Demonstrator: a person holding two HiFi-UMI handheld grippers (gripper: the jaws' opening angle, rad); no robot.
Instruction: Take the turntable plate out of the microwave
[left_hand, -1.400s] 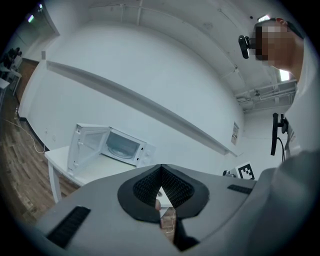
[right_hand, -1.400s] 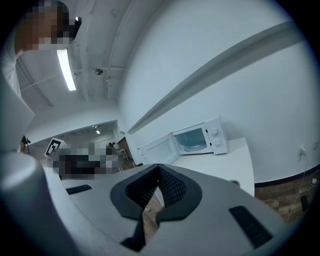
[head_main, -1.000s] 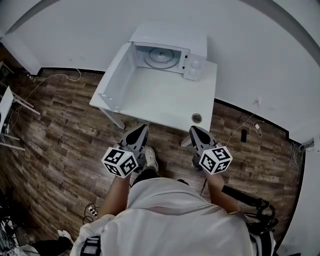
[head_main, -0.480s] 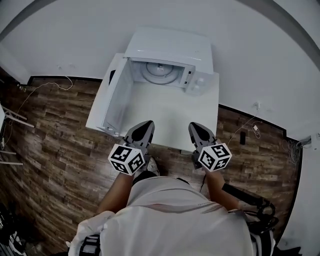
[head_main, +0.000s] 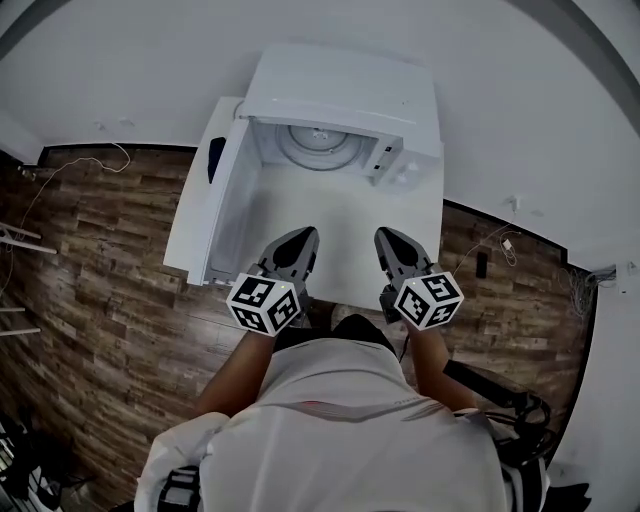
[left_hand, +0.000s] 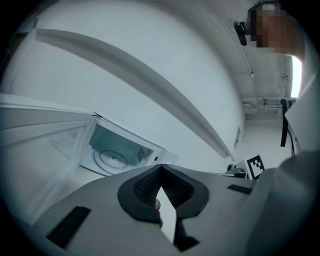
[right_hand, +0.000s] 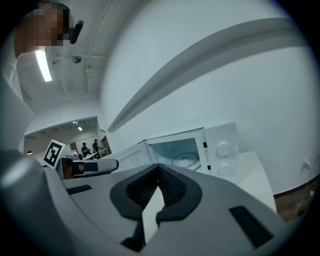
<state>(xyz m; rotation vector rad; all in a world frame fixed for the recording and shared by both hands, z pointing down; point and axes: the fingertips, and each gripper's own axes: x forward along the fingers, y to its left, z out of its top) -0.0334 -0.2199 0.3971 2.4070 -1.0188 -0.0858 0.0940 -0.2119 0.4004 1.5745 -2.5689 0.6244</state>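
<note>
A white microwave (head_main: 340, 100) stands at the back of a white table (head_main: 345, 215), its door (head_main: 205, 215) swung open to the left. The round glass turntable plate (head_main: 316, 146) lies inside the cavity; it also shows in the left gripper view (left_hand: 114, 159) and the right gripper view (right_hand: 185, 161). My left gripper (head_main: 304, 237) and right gripper (head_main: 386, 240) hover side by side over the table's front part, pointing at the microwave and well short of it. Both are shut and hold nothing. In their own views the left gripper (left_hand: 161, 168) and right gripper (right_hand: 159, 168) show their pads together.
The microwave's control panel with two knobs (right_hand: 223, 156) is at its right. A white wall rises behind the table. Wood floor (head_main: 90, 260) surrounds it, with cables (head_main: 497, 245) on the right. Several people (right_hand: 90, 147) stand far off in the room.
Both grippers have moved forward from over the floor to over the table. The microwave and its open door now look nearer and larger. Both stayed shut.
</note>
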